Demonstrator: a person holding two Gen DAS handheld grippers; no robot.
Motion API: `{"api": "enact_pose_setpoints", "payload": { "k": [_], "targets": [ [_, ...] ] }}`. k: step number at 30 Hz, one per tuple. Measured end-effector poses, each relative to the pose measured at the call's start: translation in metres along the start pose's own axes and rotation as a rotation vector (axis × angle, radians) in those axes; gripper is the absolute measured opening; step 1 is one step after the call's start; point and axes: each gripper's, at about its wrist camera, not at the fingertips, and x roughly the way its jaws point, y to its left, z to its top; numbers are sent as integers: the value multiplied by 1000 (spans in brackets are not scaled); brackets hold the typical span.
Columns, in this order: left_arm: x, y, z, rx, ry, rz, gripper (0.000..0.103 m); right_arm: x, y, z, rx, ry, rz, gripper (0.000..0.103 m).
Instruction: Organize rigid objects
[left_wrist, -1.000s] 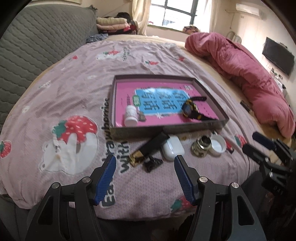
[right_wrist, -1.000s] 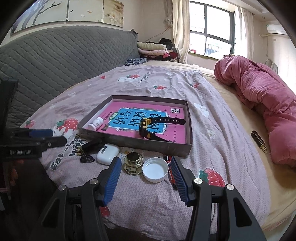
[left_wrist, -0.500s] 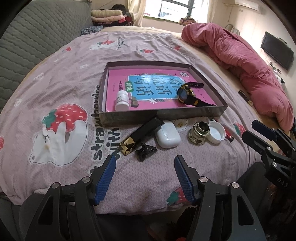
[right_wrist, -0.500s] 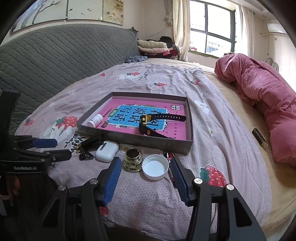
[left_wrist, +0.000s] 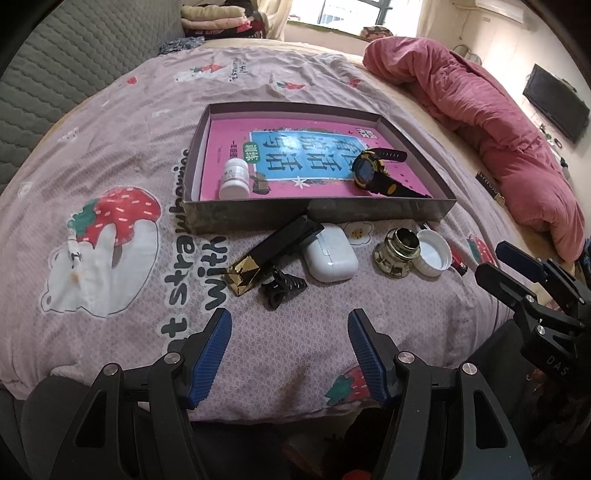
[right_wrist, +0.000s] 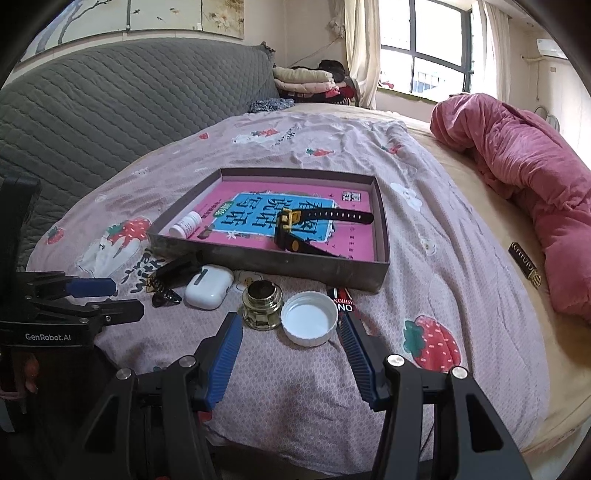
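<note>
hovering left gripper (left_wrist: 290, 332), hair clip (left_wrist: 281, 288) just ahead

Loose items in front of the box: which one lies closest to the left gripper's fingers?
The black hair claw clip, just ahead of the left gripper; the earbud case lies farther off.

This was a home bedroom. A bed (right_wrist: 424, 229) under a strawberry-print sheet (left_wrist: 122, 229) filled the view, with a crumpled pink duvet (right_wrist: 524, 177) at 2 o'clock. A grey quilted headboard (right_wrist: 110, 110) rose at 10 o'clock beneath painted wall panels (right_wrist: 147, 22). Folded clothes (right_wrist: 306, 79) lay stacked at 12 o'clock beside a curtained window (right_wrist: 424, 48). A wall television (left_wrist: 557, 103) hung at 2 o'clock in the left wrist view, and an air conditioner (right_wrist: 550, 48) sat high by the window
</note>
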Motion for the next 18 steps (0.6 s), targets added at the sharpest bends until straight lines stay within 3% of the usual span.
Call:
{"api": "enact_pose_setpoints", "payload": {
  "k": [12, 18],
  "targets": [
    [17, -2, 2, -36, 15, 40, 67, 15, -8, -2, 32, 42, -6, 55],
    [26, 3, 3, -74, 32, 25, 67, 22, -11, -2, 40, 61, -21, 55]
  ]
}}
